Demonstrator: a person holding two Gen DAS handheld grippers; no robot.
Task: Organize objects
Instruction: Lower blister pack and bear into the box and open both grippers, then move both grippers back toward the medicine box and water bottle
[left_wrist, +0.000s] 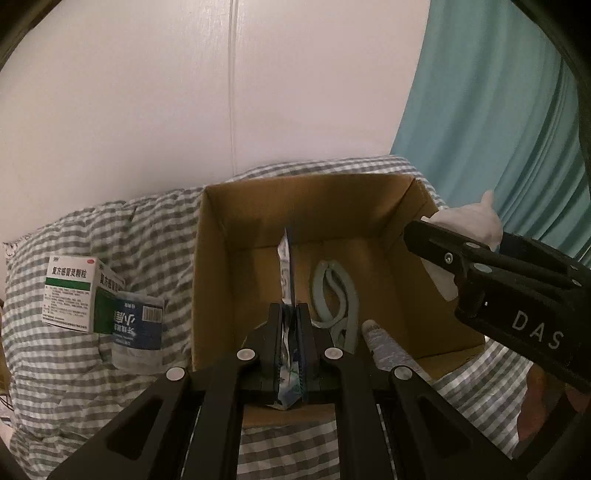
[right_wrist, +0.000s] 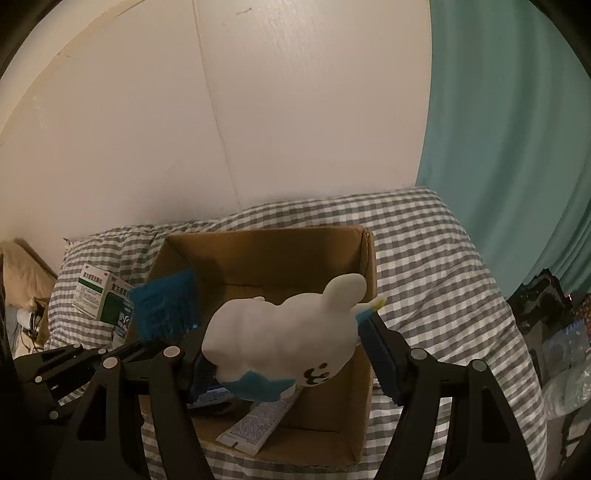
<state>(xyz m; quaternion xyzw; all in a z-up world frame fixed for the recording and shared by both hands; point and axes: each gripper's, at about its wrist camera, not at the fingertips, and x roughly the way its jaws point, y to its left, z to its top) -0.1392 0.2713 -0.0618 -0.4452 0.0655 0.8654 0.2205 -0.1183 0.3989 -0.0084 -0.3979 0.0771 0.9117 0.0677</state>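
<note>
Left gripper (left_wrist: 289, 325): fingers pressed together on a thin blue-and-white sachet (left_wrist: 285, 266), held edge-on and upright over the open cardboard box (left_wrist: 210, 280). From the right wrist view the same sachet (right_wrist: 164, 304) shows its blue face above the box's left wall (right_wrist: 159, 258).

Right gripper (right_wrist: 286, 350): blue finger pads (right_wrist: 380, 354) clamped on a white plush toy (right_wrist: 284, 332) with a blue patch and a black printed face, held above the box's right half. The left wrist view shows that toy (left_wrist: 469, 221) at the box's right rim.

Box floor: a pale grey-green looped strap (left_wrist: 334, 295) and a white printed tube (right_wrist: 258, 421) near the front wall.

Outside, left of the box on the grey checked bedding (left_wrist: 122, 229): a green-and-white medicine carton (left_wrist: 70, 291) leaning on a crumpled water bottle (left_wrist: 138, 332).

Teal curtain (left_wrist: 491, 110) hangs at right.
</note>
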